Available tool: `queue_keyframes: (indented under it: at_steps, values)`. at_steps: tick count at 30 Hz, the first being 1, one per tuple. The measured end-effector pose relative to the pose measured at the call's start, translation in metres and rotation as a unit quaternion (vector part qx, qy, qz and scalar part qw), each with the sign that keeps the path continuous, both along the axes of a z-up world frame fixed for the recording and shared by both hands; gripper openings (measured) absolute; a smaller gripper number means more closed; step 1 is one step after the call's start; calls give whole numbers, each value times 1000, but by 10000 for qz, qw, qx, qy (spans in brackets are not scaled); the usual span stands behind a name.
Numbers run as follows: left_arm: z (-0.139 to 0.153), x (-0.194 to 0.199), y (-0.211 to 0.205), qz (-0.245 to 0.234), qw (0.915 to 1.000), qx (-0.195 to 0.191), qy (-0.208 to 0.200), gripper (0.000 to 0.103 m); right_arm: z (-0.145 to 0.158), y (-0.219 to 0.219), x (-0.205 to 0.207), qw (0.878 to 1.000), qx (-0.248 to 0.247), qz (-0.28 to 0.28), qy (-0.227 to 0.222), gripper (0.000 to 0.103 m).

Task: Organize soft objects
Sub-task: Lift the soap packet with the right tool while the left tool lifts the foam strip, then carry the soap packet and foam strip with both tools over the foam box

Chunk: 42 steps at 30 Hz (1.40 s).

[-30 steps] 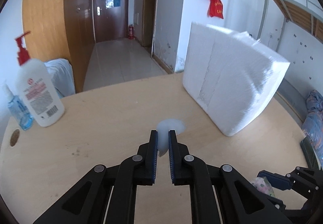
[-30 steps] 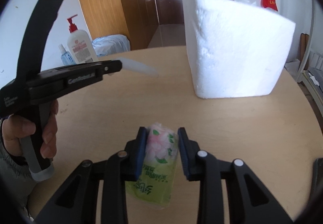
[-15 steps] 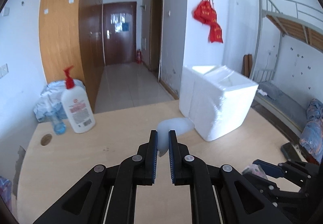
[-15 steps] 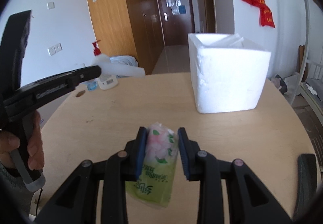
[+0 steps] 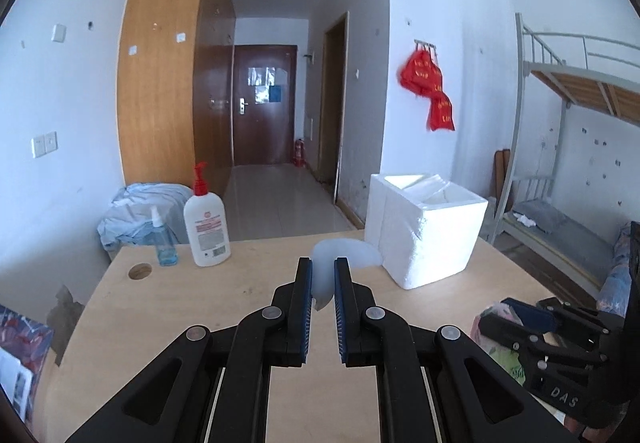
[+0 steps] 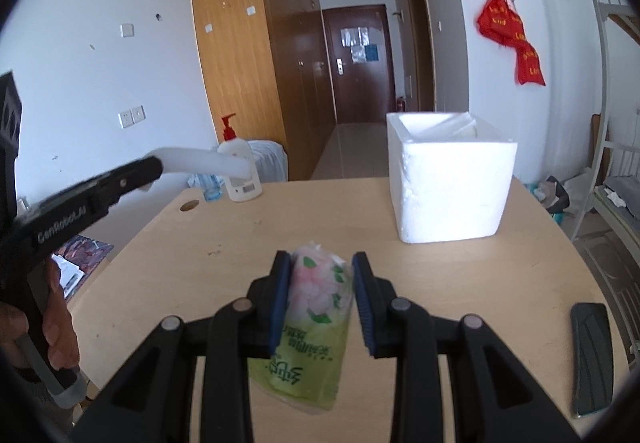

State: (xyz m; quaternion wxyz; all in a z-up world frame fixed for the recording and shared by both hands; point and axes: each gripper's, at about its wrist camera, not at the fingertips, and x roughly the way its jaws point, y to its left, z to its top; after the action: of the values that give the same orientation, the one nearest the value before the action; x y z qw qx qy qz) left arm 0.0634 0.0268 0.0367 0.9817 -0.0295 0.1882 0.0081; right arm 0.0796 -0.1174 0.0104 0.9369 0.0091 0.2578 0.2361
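Far left on our pale wooden tabletop [image 5: 248, 283] we see a small clear blue spray bottle [image 5: 162, 239] w/ a white pump bottle with a red pump head [image 5: 206, 223] just beside it, both near the back edge. Next, our left gripper [image 5: 322, 283] is nearly closed, pads pinching a flat, translucent white soft piece [image 5: 340, 255] that sticks out fwd past the tips; it's held up off the table. In the right wrist view that same piece [image 6: 200, 161] juts level from the black tool, a hand [image 6: 60, 327] round its grip. Centre-right, our right gripper [image 6: 320, 283] is partly open but clamped on a green plastic tissue pack with a pink flower print [image 6: 312, 319], pack lengthwise between the pads, its rear end hanging below them, above the table. Further right stands a white open-topped foam box [image 6: 448, 187], well apart from both held items. At the far right edge lies a flat black object [image 6: 592, 355]; can't tell what it is.
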Motion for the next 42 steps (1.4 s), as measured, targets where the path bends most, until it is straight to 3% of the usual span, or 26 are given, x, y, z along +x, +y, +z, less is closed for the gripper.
queue_keyframes:
  at_steps: [10, 25, 33, 42]
  values:
    - [-5, -43, 0, 263, 9992, -75, -289, 11, 11, -9, -17, 9995, 128, -68, -277, 35]
    - [-8, -48, -1, 322, 9988, -97, -350, 11, 8, -6, -16, 9993, 146, -89, -334, 35]
    - [-10, -43, -12, 80, 9993, -132, -330, 11, 11, -16, -19, 9987, 147, -266, -417, 35]
    - [-13, -28, -51, -534, 9979, -174, -331, 11, 15, -55, -31, 9925, 105, -1079, -568, 35]
